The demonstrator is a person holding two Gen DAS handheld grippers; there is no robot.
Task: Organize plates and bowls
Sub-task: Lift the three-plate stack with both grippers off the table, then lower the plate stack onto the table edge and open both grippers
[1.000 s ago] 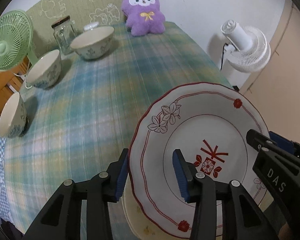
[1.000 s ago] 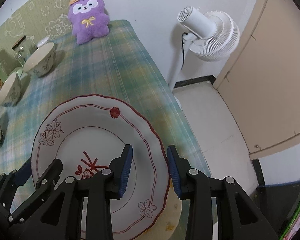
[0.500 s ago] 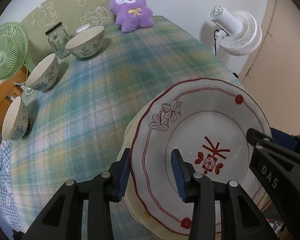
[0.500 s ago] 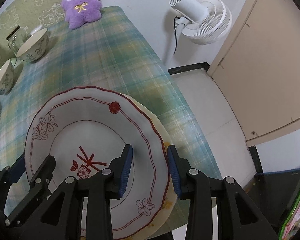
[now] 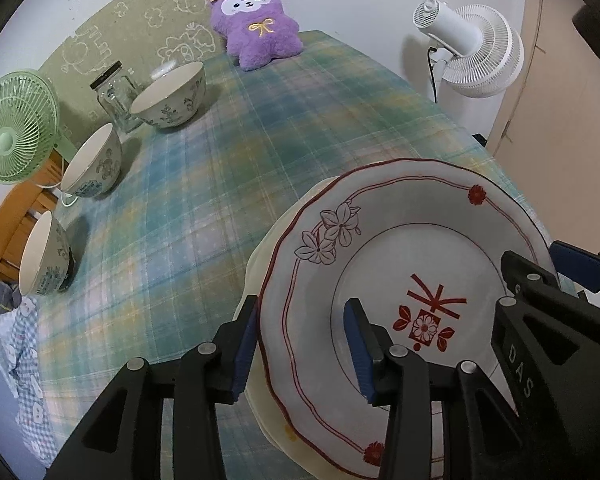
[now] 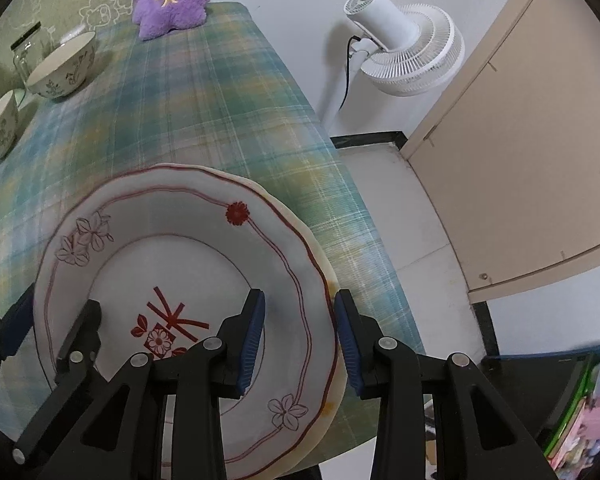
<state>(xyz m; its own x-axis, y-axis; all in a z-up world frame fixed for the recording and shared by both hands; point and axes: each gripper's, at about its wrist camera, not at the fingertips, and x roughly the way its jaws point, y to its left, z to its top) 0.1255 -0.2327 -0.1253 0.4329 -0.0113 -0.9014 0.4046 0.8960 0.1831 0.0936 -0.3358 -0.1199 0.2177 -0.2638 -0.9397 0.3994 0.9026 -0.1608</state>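
While both grippers straddle one rim each:
left gripper (image 5: 300,344): jaws opening, pads either side of red-trimmed plate (image 5: 400,248) left rim; contact unclear.
right gripper (image 6: 300,336): part open, right rim between pads; pressing, cannot tell.
plate: atop cream plate (image 5: 260,256), table's near corner.
bowls: three, far left, nearest bowl (image 5: 44,256) tilted.
far: glass jar (image 5: 114,96), purple plush (image 5: 260,36).

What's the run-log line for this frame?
left tongs: opening, astride red-trimmed white plate rim | right tongs: astride opposite rim | beneath: cream plate
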